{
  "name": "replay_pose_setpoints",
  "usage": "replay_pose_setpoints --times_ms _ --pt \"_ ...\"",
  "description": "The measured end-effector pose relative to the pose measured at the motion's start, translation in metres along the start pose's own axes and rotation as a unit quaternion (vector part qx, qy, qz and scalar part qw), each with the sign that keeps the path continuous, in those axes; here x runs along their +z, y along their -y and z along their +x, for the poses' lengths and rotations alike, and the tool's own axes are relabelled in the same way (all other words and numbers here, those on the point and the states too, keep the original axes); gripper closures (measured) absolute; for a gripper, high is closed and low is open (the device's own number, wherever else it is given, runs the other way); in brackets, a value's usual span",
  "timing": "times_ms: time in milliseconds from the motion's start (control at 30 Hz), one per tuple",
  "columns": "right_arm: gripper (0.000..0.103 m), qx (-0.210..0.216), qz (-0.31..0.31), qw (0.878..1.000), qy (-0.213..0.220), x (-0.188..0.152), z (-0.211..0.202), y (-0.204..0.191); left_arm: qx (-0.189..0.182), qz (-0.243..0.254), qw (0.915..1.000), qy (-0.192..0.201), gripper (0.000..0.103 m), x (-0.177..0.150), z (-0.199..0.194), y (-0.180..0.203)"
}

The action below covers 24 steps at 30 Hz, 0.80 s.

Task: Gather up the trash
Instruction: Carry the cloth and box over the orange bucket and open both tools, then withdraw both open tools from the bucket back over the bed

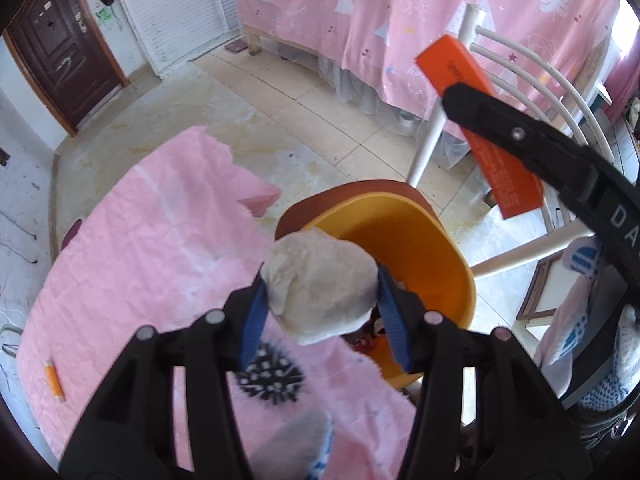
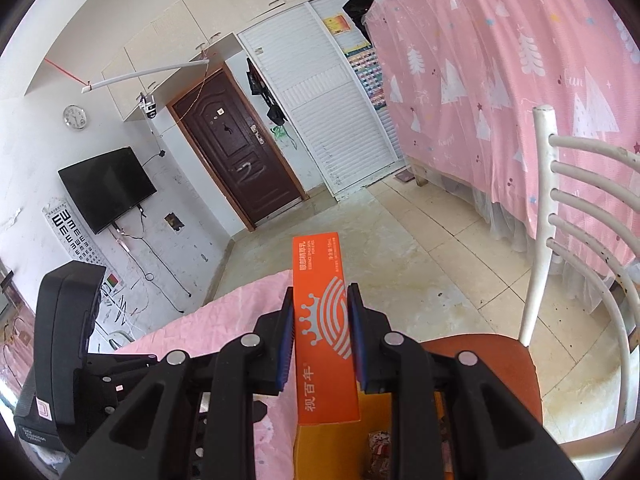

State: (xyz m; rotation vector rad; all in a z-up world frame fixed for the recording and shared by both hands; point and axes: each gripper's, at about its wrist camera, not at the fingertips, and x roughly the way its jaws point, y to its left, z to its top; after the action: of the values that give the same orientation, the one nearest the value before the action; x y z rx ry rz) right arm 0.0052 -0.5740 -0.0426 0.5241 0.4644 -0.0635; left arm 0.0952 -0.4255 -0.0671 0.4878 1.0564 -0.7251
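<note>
My left gripper (image 1: 320,280) is shut on a crumpled ball of whitish paper (image 1: 320,284), held at the near rim of a yellow bin (image 1: 420,236) that stands on a chair seat. A long orange carton (image 2: 322,320) with white print is clamped between the blue pads of my right gripper (image 2: 320,300). In the left wrist view that orange carton (image 1: 472,120) hangs above and to the right of the bin, held by the right gripper (image 1: 460,96). Some wrappers lie in the bin's bottom (image 2: 378,452).
A pink quilted cloth (image 1: 140,264) covers the table to the left, with a small orange tube (image 1: 54,380) near its left edge. A white slatted chair back (image 2: 560,216) rises at the right. A pink patterned curtain (image 1: 400,8) hangs behind, over a tiled floor (image 1: 280,100).
</note>
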Motion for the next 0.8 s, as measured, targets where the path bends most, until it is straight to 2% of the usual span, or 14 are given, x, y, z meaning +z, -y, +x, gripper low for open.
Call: replay_pose_setpoints --times_ms 100,133,200,667,733,800 --pt "0.089 0.002 0.004 1.000 -0.002 -0.002 0.001 0.003 -0.007 0.010 0.9999 -0.006 0.052 0.003 0.007 0.012" --pt "0.089 0.002 0.005 1.000 -0.003 -0.003 0.001 0.003 -0.007 0.011 0.9999 -0.006 0.040 0.004 0.009 0.015" --pt "0.089 0.002 0.009 1.000 -0.003 -0.004 0.002 0.006 -0.009 0.013 0.9999 -0.004 0.029 0.004 0.011 0.021" --pt "0.087 -0.004 0.000 1.000 -0.016 -0.007 0.008 -0.002 0.003 -0.012 0.9999 0.001 0.029 -0.004 0.007 -0.003" --pt "0.083 -0.012 -0.005 1.000 -0.018 -0.009 0.010 -0.006 0.005 -0.018 0.9998 0.005 0.029 -0.008 0.004 -0.009" --pt "0.067 -0.019 -0.007 1.000 -0.018 -0.010 0.010 -0.008 0.004 -0.023 0.9997 0.008 0.027 -0.011 0.001 -0.014"
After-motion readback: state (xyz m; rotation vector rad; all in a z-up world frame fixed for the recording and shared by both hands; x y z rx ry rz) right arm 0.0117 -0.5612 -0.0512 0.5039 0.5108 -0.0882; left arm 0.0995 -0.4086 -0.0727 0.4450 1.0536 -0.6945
